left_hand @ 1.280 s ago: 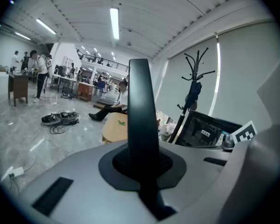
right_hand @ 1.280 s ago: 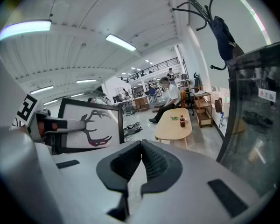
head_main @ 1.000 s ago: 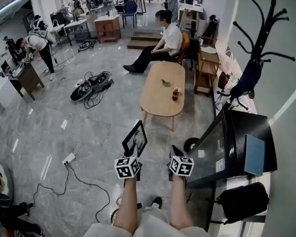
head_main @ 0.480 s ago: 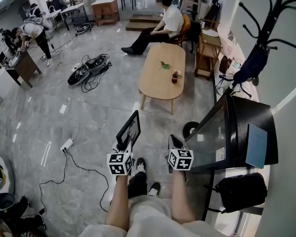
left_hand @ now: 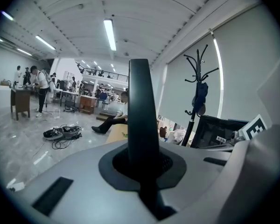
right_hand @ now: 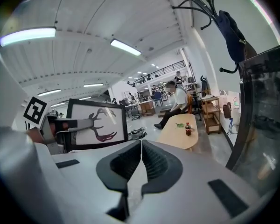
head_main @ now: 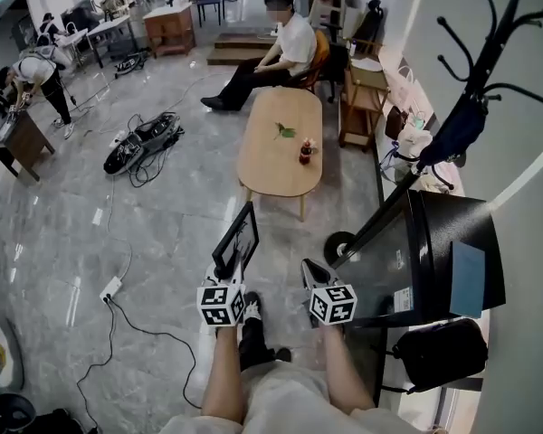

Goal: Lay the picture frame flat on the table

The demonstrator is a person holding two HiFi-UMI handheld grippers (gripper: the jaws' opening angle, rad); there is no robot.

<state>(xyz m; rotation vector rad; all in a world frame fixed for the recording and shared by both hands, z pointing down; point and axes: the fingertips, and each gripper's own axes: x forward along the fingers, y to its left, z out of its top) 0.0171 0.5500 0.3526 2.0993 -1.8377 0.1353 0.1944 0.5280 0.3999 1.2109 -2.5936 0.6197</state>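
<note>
The left gripper (head_main: 226, 274) pinches the lower edge of a black picture frame (head_main: 238, 240), upright in mid-air, well short of the oval wooden table (head_main: 264, 165) far ahead. The right gripper (head_main: 313, 273) is pressed together, empty. The frame looks light, stiff and likely breakable, so it is best gripped by its border.

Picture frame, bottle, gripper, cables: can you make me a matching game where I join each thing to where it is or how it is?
Things:
1. picture frame
2. bottle
3. right gripper
4. cable heap

Places or states:
A. standing on the wooden table
B. shut, with nothing in it
C. lying on the grey floor
D. clamped in the left gripper

Pairs: 1-D, 2-A, 3-B, 4-C
</note>
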